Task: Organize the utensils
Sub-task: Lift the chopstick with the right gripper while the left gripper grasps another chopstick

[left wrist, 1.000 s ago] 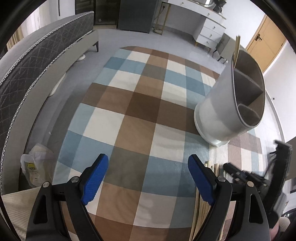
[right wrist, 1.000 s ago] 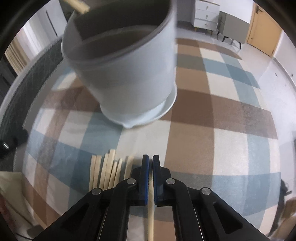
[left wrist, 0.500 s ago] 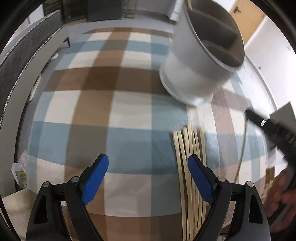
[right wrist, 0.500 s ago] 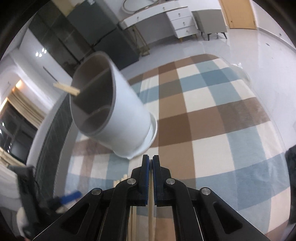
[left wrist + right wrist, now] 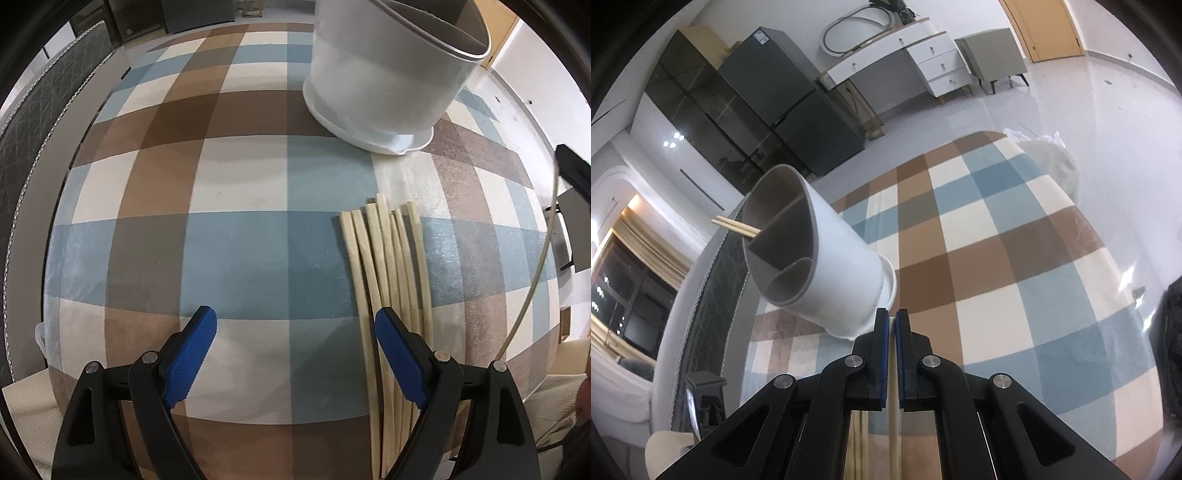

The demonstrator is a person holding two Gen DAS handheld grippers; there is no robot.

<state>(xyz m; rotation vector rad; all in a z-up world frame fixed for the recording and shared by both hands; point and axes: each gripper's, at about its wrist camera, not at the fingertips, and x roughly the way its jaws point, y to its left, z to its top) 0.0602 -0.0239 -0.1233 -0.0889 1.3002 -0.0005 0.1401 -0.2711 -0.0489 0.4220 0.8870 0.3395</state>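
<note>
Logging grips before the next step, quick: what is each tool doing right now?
Left tool: open, empty, above the checked cloth.
Right tool: shut on one chopstick.

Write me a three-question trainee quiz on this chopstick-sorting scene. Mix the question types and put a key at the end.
1. True or false: the left gripper is clamped on a chopstick.
2. What does the right gripper hold? A) a spoon B) one chopstick C) nothing
3. Where do the loose chopsticks lie relative to the white holder?

Key:
1. False; it is open and empty.
2. B
3. On the checked cloth, side by side, in front of the holder's base and apart from it.
</note>
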